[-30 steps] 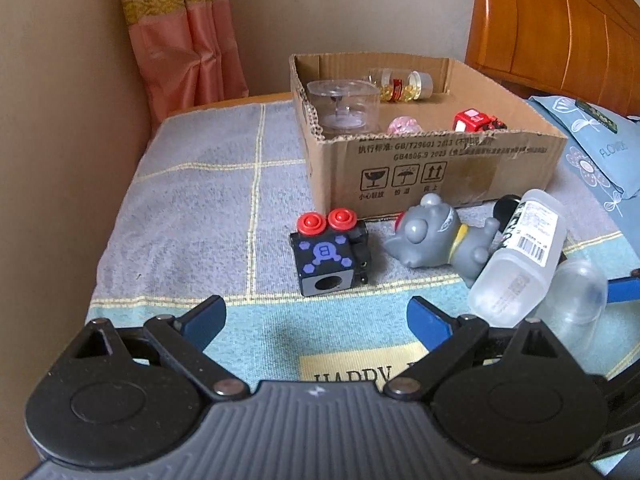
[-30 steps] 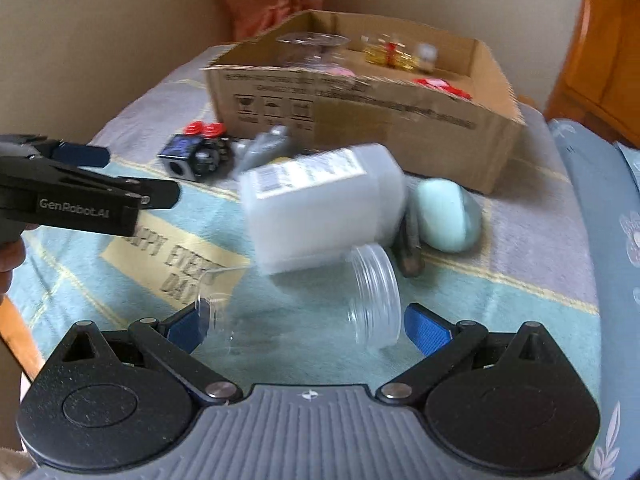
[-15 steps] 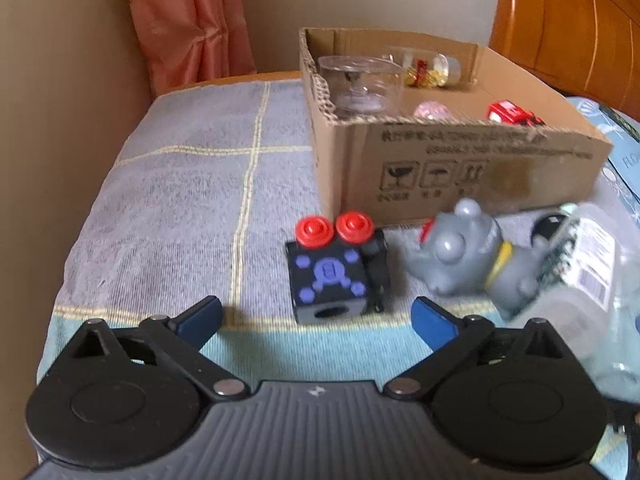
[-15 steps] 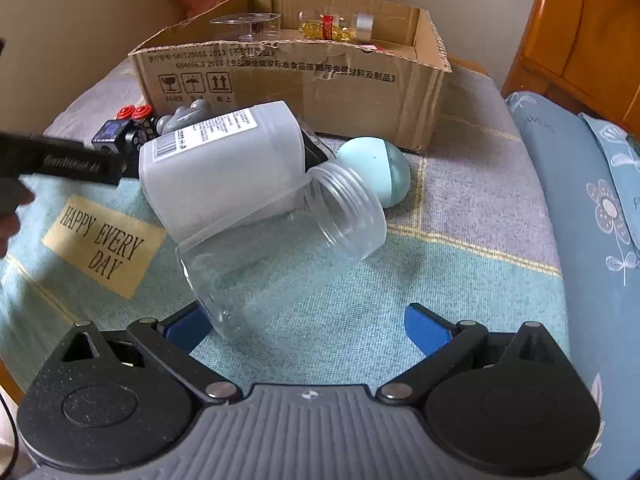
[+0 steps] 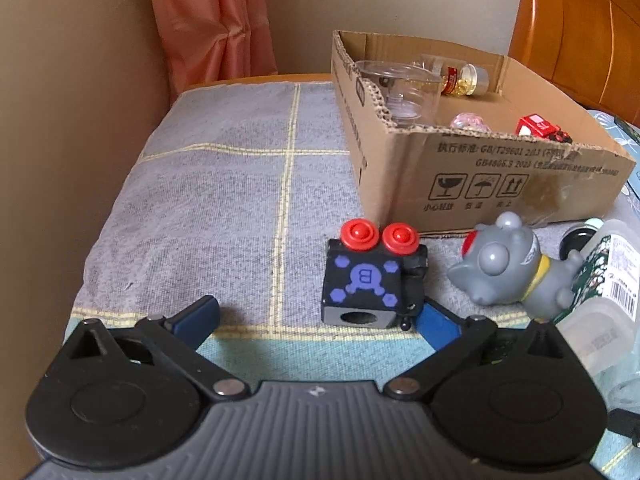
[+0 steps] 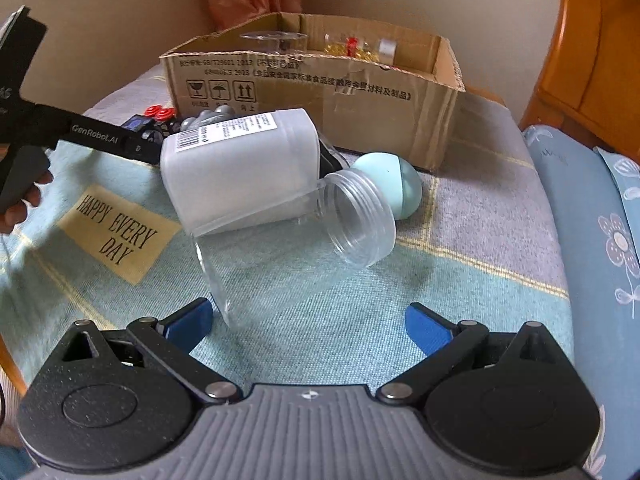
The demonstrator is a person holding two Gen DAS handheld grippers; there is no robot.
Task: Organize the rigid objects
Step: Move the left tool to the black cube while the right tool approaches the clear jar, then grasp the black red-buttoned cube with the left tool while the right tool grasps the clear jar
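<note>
A black cube toy [image 5: 370, 280] with two red buttons stands on the cloth, just ahead of my open left gripper [image 5: 316, 320], near its right fingertip. A grey cat figure [image 5: 508, 264] lies to its right. My right gripper [image 6: 308, 320] is open and empty, just short of a clear lidless jar [image 6: 296, 240] lying on its side. A white labelled bottle [image 6: 240, 164] leans on the jar. A pale green egg-shaped object [image 6: 394, 184] lies behind it. The cardboard box [image 5: 480, 176] holds a clear cup, a pill bottle and a red toy car.
The table is covered by a grey and blue cloth [image 5: 224, 200] with a "HAPPY EVERY DAY" patch [image 6: 116, 232]. A wall and pink curtain [image 5: 212, 20] stand at the left and back. A wooden headboard [image 6: 592, 52] and blue floral bedding [image 6: 592, 220] lie to the right.
My left gripper has moved forward and left toward the black cube. My right gripper has pulled back and steadied; the jar and bottle now sit farther ahead of it.
</note>
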